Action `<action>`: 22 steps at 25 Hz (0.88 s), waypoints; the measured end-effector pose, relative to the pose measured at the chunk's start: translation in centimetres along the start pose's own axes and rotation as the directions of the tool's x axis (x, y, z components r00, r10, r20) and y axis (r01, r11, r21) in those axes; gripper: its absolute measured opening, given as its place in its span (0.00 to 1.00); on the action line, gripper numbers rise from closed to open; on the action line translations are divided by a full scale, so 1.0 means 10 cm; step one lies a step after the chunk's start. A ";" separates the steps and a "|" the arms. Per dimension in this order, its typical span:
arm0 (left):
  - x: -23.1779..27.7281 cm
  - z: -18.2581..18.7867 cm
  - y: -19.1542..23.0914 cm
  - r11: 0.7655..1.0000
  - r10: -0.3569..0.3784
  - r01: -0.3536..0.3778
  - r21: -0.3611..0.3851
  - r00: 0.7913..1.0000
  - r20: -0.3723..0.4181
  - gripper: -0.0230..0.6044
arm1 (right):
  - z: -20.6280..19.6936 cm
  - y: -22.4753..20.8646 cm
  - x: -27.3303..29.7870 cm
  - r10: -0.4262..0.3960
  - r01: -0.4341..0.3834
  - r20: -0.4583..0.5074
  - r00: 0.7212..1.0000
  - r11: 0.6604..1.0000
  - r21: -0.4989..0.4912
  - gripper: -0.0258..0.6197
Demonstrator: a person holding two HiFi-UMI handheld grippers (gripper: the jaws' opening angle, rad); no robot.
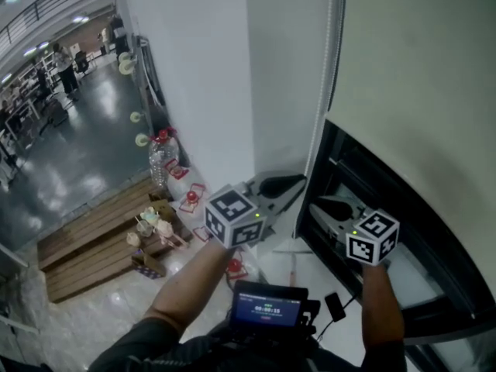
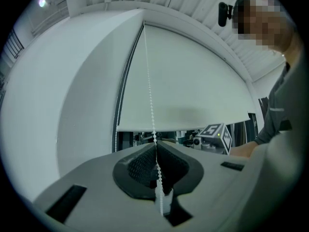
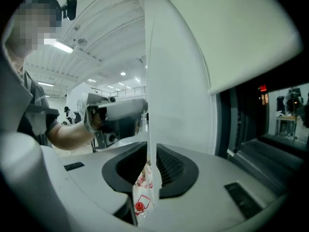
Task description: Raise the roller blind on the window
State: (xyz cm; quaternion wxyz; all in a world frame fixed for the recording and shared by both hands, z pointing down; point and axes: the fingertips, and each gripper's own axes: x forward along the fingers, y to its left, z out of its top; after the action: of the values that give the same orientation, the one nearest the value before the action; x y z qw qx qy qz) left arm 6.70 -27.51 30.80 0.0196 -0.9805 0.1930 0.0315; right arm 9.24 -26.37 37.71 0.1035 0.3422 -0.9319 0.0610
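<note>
The roller blind (image 1: pixel 418 68) covers the upper window (image 1: pixel 364 169) at right, its hem level and dark glass bare beneath; I judge it partly raised. The bead chain (image 2: pixel 149 91) hangs vertically along the blind's left edge. My left tongs (image 2: pixel 155 146) pinch that chain, ready to haul. My right tongs (image 3: pixel 148 151) stand slightly parted, gripping nothing.

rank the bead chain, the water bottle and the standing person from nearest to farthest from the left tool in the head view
1. bead chain, pinched in the left tool itself.
2. water bottle, lower down and off to the left.
3. standing person, far off at the upper left.
</note>
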 end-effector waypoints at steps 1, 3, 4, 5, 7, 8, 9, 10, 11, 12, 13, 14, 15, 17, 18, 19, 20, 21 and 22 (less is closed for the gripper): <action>0.00 0.00 -0.01 1.000 -0.003 0.003 -0.002 1.000 0.003 0.05 | 0.13 -0.03 -0.06 -0.001 0.001 0.031 1.000 1.000 -0.004 0.16; 0.00 0.01 -0.02 1.000 -0.009 0.009 -0.004 1.000 0.008 0.05 | 0.43 -0.06 -0.15 0.004 -0.002 0.100 0.995 1.000 -0.019 0.16; 0.00 0.01 -0.03 1.000 -0.012 0.012 -0.004 1.000 0.009 0.05 | 0.59 -0.05 -0.18 0.008 -0.005 0.131 0.991 1.000 -0.030 0.16; 0.00 0.02 -0.03 1.000 -0.013 0.013 -0.002 1.000 0.010 0.05 | 0.75 -0.03 -0.20 0.015 -0.009 0.160 0.987 0.999 -0.040 0.17; -0.02 0.01 -0.02 1.000 -0.014 0.014 0.000 1.000 0.013 0.05 | 1.04 0.01 -0.19 0.036 -0.024 0.208 0.977 0.998 -0.061 0.19; -0.03 0.00 -0.01 1.000 -0.016 0.016 0.000 1.000 0.015 0.05 | 1.17 0.03 -0.18 0.046 -0.030 0.226 0.973 0.997 -0.072 0.19; -0.03 -0.01 0.00 1.000 -0.019 0.019 -0.003 1.000 0.018 0.05 | 1.29 0.05 -0.16 0.054 -0.035 0.240 0.969 0.996 -0.084 0.19; -0.03 -0.01 -0.01 1.000 -0.022 0.022 -0.005 1.000 0.019 0.05 | 1.40 0.07 -0.13 0.063 -0.040 0.250 0.966 0.995 -0.095 0.19; -0.03 -0.01 -0.02 1.000 -0.025 0.026 -0.007 1.000 0.018 0.05 | 1.49 0.09 -0.10 0.072 -0.046 0.256 0.964 0.993 -0.107 0.19; -0.02 -0.01 -0.03 1.000 -0.030 0.030 -0.008 0.999 0.017 0.05 | 1.56 0.10 -0.08 0.080 -0.051 0.261 0.962 0.992 -0.116 0.19; -0.02 0.00 -0.05 0.999 -0.035 0.035 -0.008 0.999 0.017 0.05 | 1.62 0.11 -0.05 0.085 -0.054 0.266 0.960 0.991 -0.121 0.19; -0.01 0.00 -0.06 0.999 -0.038 0.038 -0.006 0.999 0.017 0.05 | 1.66 0.11 -0.03 0.089 -0.058 0.271 0.958 0.991 -0.122 0.19; -0.01 0.00 -0.07 0.999 -0.039 0.039 -0.004 0.999 0.017 0.05 | 1.68 0.12 -0.02 0.094 -0.064 0.275 0.957 0.991 -0.118 0.17; -0.02 0.00 -0.06 0.999 -0.035 0.035 0.002 0.999 0.015 0.05 | 1.70 0.15 0.00 0.103 -0.076 0.281 0.954 0.992 -0.104 0.08; -0.03 0.00 -0.06 0.999 -0.033 0.033 0.002 0.999 0.014 0.05 | 1.70 0.16 0.00 0.105 -0.081 0.287 0.952 0.992 -0.094 0.07; -0.03 0.01 -0.05 1.000 -0.032 0.032 0.001 0.999 0.014 0.05 | 1.70 0.16 0.00 0.107 -0.086 0.294 0.950 0.993 -0.084 0.07; -0.04 0.02 -0.05 1.000 -0.031 0.031 0.000 0.999 0.016 0.05 | 1.71 0.17 0.00 0.109 -0.091 0.300 0.948 0.993 -0.075 0.06; -0.04 0.03 -0.06 1.000 -0.031 0.031 -0.001 0.999 0.018 0.05 | 1.71 0.17 0.00 0.112 -0.096 0.304 0.946 0.993 -0.068 0.06; -0.05 0.03 -0.06 1.000 -0.031 0.031 -0.002 0.999 0.020 0.05 | 1.72 0.18 0.00 0.115 -0.100 0.305 0.945 0.993 -0.063 0.06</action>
State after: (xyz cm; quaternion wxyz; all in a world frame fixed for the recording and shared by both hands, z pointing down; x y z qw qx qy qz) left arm 6.48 -26.79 30.54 0.0209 -0.9830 0.1776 0.0414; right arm 5.50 -28.20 20.98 -0.0389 0.2937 -0.9551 -0.0094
